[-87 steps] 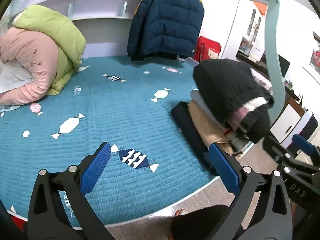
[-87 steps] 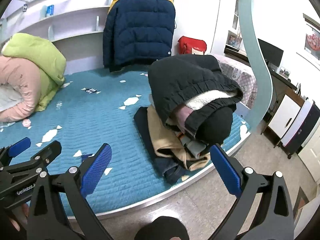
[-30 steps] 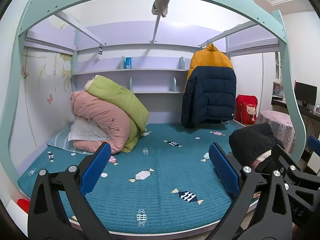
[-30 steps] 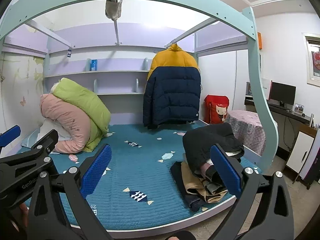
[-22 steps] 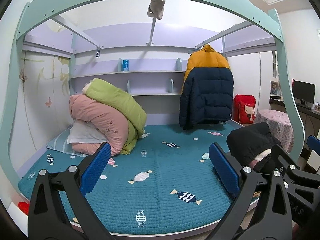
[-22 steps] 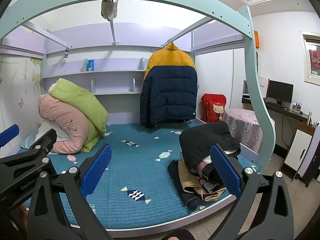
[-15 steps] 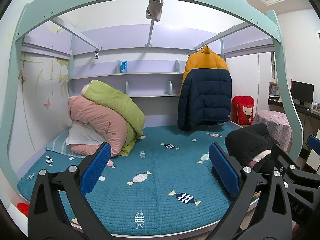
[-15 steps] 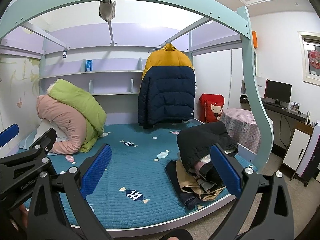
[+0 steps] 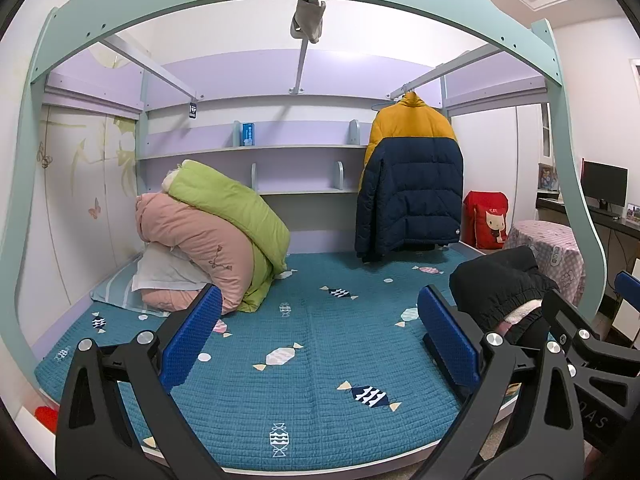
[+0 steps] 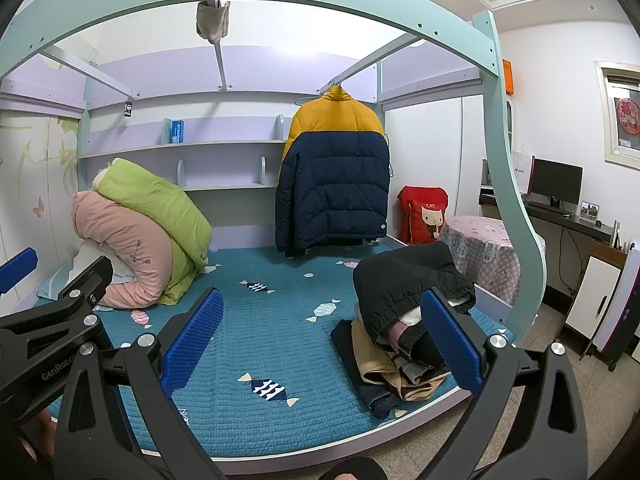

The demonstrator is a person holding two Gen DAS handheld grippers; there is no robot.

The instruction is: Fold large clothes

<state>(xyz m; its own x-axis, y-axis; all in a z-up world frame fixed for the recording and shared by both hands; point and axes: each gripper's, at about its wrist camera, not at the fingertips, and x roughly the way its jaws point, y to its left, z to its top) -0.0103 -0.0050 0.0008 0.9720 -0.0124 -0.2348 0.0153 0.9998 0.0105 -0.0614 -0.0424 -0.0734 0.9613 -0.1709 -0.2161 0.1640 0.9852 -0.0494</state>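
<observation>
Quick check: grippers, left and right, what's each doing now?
Left gripper: open, holding nothing.
Right gripper: open, holding nothing.

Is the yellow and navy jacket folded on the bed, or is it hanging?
Hanging. The jacket hangs full length from the rail under the upper bunk, unfolded, above the blue bed.
</observation>
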